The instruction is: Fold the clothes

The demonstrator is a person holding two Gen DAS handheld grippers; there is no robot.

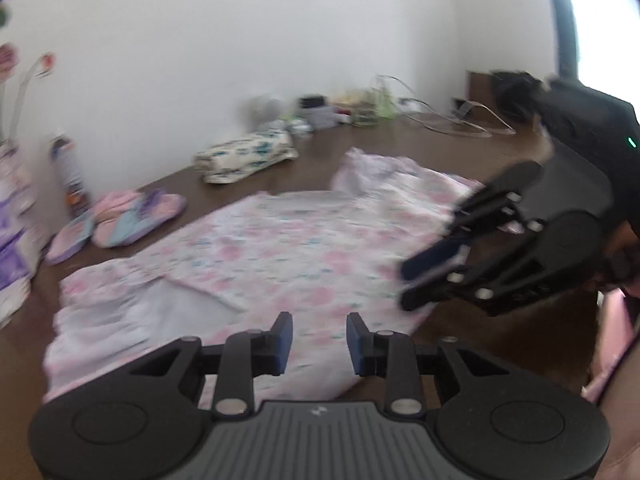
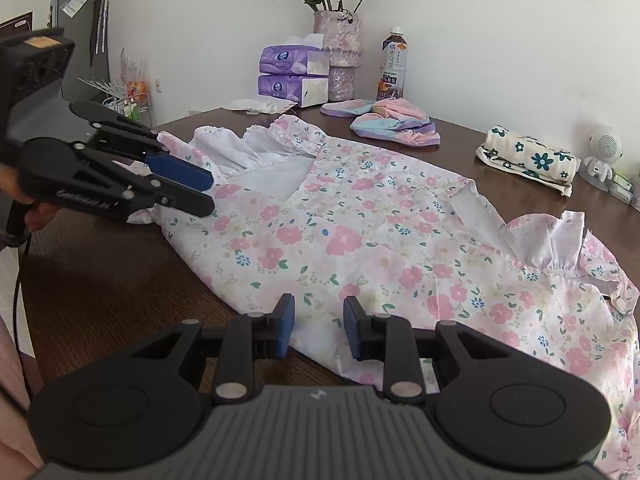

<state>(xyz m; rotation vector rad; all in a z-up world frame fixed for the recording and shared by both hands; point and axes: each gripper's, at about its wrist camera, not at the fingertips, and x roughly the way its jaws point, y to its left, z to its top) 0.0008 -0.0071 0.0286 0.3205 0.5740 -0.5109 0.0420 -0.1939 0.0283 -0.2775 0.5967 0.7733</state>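
A white garment with pink flowers (image 2: 360, 232) lies spread flat on the brown table (image 2: 100, 272), its ruffled sleeves at both ends. My right gripper (image 2: 319, 328) is open just above the garment's near edge, nothing between its blue pads. In the left wrist view, which is blurred, the same garment (image 1: 260, 256) stretches away and my left gripper (image 1: 319, 344) is open over its near end. The left gripper (image 2: 210, 194) shows at the garment's left sleeve in the right wrist view. The right gripper (image 1: 404, 286) enters from the right, over the cloth's edge.
At the back of the table are a pastel cloth pile (image 2: 384, 120), a folded white cloth with dark flowers (image 2: 528, 164), a drink bottle (image 2: 392, 64), a vase (image 2: 340, 56), tissue packs (image 2: 288, 76) and a small white speaker (image 2: 604, 152). Cables (image 1: 440, 120) lie near the far corner.
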